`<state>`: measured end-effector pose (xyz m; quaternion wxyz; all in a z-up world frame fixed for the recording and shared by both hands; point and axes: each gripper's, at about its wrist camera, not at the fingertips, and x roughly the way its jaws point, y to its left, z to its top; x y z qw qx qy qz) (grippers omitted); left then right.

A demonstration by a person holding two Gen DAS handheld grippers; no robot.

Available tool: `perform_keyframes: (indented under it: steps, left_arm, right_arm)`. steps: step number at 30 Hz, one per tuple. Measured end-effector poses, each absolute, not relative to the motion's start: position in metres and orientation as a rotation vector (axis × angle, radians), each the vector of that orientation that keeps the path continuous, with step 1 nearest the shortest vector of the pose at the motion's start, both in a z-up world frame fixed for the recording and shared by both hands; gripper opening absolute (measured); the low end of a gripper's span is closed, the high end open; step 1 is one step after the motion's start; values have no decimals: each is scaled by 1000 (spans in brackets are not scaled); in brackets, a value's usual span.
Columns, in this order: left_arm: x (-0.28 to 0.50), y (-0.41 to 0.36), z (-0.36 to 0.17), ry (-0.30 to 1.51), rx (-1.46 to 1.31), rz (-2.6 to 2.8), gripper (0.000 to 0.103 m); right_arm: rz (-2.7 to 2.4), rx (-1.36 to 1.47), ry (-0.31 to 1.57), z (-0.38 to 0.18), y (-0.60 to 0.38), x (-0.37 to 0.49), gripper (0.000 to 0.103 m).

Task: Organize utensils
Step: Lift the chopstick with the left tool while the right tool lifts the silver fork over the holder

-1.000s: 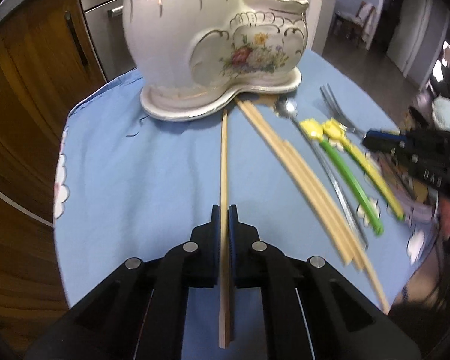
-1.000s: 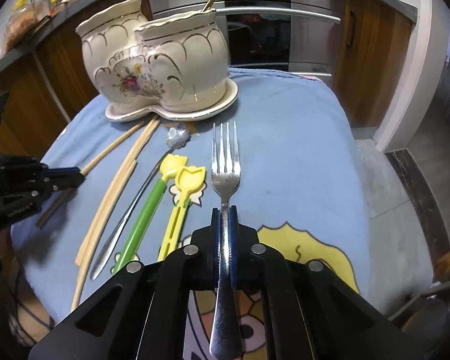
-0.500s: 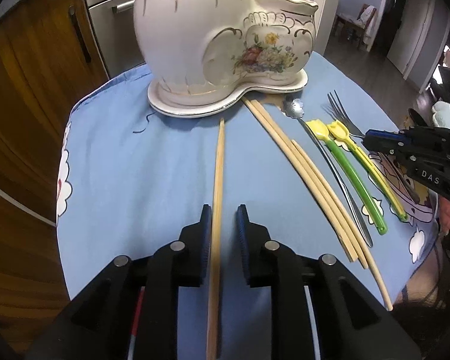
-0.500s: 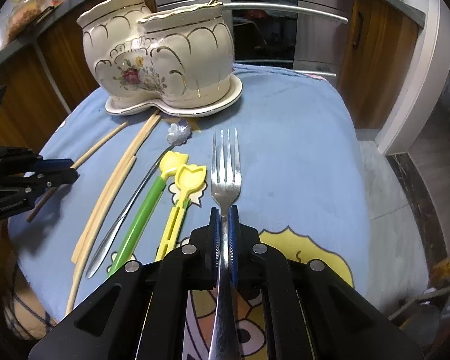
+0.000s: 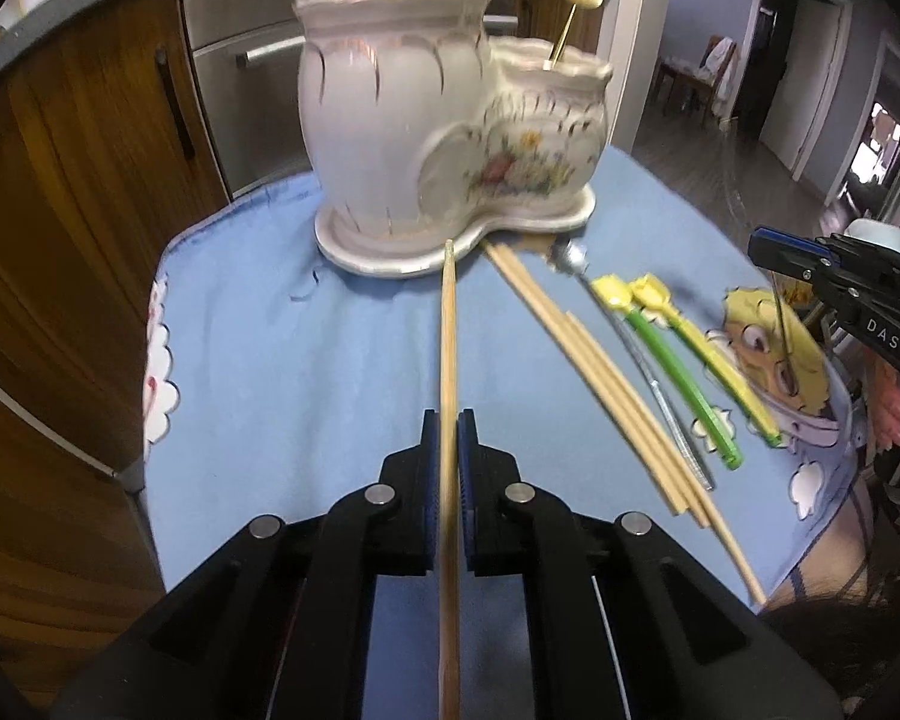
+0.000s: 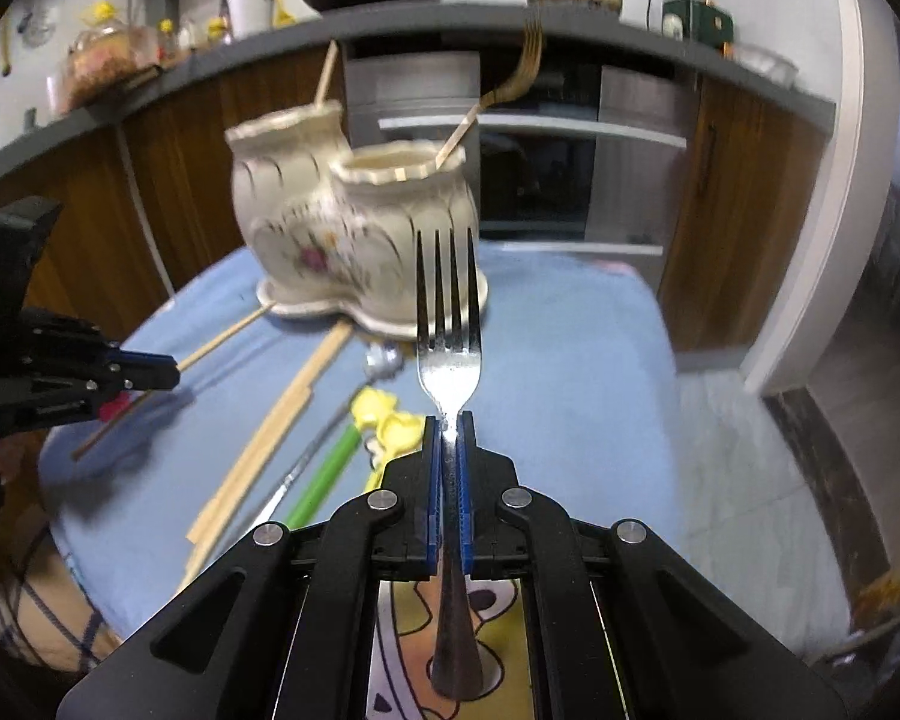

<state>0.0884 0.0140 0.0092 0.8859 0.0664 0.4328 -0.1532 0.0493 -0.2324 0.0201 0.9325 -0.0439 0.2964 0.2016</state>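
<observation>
The left gripper [image 5: 449, 468] pinches a wooden chopstick [image 5: 448, 354] and the right gripper [image 6: 449, 468] a steel fork [image 6: 448, 312], both lifted over the table [image 6: 576, 372] before the ceramic holder [image 6: 354, 228] — each held near one end, so either could pivot, slip, or clip the holder's rim.

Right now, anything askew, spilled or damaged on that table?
Nothing spilled or broken. The ceramic holder stands upright. Loose chopsticks, a spoon and two plastic picks lie scattered on the blue cloth, still unsorted. Left gripper holds a chopstick, right gripper a fork.
</observation>
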Motion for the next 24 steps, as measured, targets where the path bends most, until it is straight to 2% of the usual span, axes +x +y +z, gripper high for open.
perform_keyframes:
  steps: [12,24]
  left_arm:
    - [71,16,71,643,69,-333,6]
    - [100,33,143,362,-86,-316,6]
  right_arm:
    - [436,-89,408,66,-224,34,6]
    - [479,-7,315,128,-204,75,6]
